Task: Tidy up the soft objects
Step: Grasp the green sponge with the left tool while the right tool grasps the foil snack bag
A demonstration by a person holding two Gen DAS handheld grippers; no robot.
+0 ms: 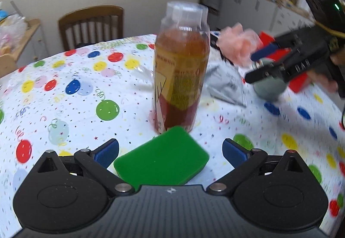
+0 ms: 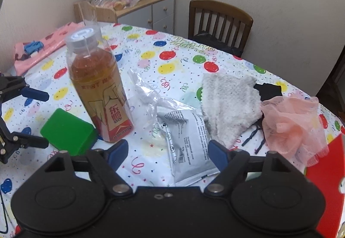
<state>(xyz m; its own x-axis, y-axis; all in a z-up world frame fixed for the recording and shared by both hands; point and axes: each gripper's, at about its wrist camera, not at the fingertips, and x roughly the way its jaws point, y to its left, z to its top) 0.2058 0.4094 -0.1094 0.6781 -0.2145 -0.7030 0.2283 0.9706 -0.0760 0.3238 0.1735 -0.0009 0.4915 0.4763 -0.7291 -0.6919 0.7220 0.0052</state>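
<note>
A green sponge (image 1: 161, 162) (image 2: 66, 130) lies flat on the balloon-print tablecloth (image 1: 64, 97), between the blue pads of my left gripper (image 1: 170, 147). The jaws are wide apart and do not press on it. My right gripper (image 2: 168, 147) (image 1: 265, 65) is open over a grey foil packet (image 2: 189, 147), gripping nothing. To its right are a grey fluffy cloth (image 2: 228, 100), a pink mesh bath puff (image 2: 291, 121) (image 1: 237, 44) and a small black fabric piece (image 2: 268, 90). The left gripper (image 2: 41, 118) shows at the left edge of the right wrist view.
A tall tea bottle (image 1: 181, 69) (image 2: 97, 87) stands upright just behind the sponge. A crumpled clear plastic bag (image 2: 148, 95) lies beside it. Folded pink fabric (image 2: 43, 48) is at the far left, a red item (image 2: 323, 184) at the right edge. A wooden chair (image 2: 220, 20) stands behind the table.
</note>
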